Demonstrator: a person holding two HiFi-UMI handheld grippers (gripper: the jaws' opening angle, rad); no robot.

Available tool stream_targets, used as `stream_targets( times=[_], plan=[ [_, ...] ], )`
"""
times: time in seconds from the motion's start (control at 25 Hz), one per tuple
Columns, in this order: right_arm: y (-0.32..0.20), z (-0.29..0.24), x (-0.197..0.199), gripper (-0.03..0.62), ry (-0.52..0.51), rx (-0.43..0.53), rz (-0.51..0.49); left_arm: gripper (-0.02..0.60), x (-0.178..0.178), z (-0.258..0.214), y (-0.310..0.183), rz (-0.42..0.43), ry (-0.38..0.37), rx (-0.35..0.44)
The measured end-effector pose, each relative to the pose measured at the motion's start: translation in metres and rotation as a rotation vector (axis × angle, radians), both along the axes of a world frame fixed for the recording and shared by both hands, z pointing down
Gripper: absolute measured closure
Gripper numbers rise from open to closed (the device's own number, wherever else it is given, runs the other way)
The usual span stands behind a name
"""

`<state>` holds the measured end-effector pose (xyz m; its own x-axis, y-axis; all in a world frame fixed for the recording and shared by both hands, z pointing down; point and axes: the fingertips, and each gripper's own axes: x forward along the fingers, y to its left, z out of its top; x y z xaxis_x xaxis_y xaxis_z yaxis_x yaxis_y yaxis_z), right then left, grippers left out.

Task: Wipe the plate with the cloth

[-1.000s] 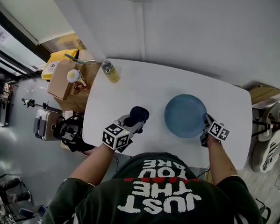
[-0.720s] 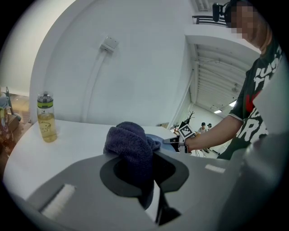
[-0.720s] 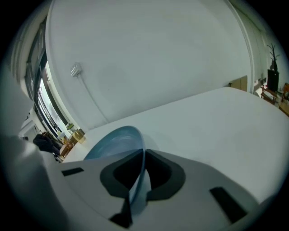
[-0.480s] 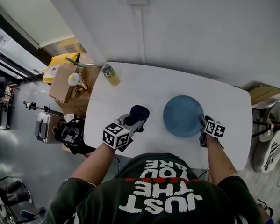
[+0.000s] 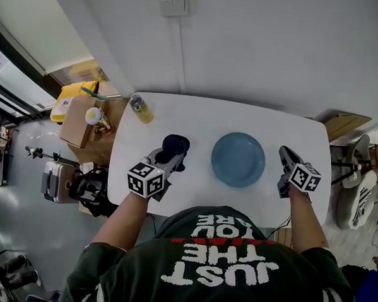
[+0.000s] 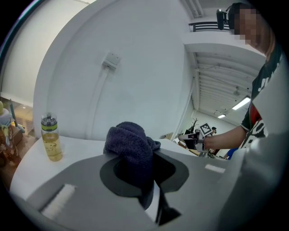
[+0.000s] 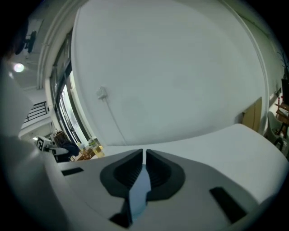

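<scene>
Presently, left claw [image 5: 171, 158] clamped on cloth [image 5: 176, 143]; right claw [image 7: 144, 154], just closed to a slit, empty: unbraced plate [image 5: 238, 159] may skid when wiped

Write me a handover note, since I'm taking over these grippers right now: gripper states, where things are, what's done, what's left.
Left gripper: shut on the cloth, over the table left of the plate, not touching it.
Right gripper: empty; its jaws have just been closing and are almost together. It is right of the plate, clear of it.
Plate: flat on the table, between the grippers.
Done: cloth picked up.
Left: bring the cloth onto the plate and wipe. Steadying the rim with the right gripper would probably help.
</scene>
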<state>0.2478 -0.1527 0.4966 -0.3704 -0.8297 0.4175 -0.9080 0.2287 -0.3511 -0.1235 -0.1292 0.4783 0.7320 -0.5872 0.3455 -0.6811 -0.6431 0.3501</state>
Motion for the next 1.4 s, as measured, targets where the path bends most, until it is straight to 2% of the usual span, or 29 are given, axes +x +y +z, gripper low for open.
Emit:
stream_targets(
  times=[0.08, 0.28, 1.4],
  plan=[
    [0.003, -0.022, -0.007, 0.585, -0.013, 0.046, -0.029, 0.528, -0.001, -0.009, -0.004, -0.008, 0.002, 0.019],
    [0.01, -0.045, -0.025, 0.591, -0.038, 0.1, -0.101, 0.528, 0.002, -0.023, -0.006, -0.008, -0.001, 0.055],
    [0.018, -0.041, -0.029, 0.591, 0.023, 0.089, -0.138, 0.528, 0.01, -0.023, 0.004, 0.014, -0.008, 0.058]
  ],
)
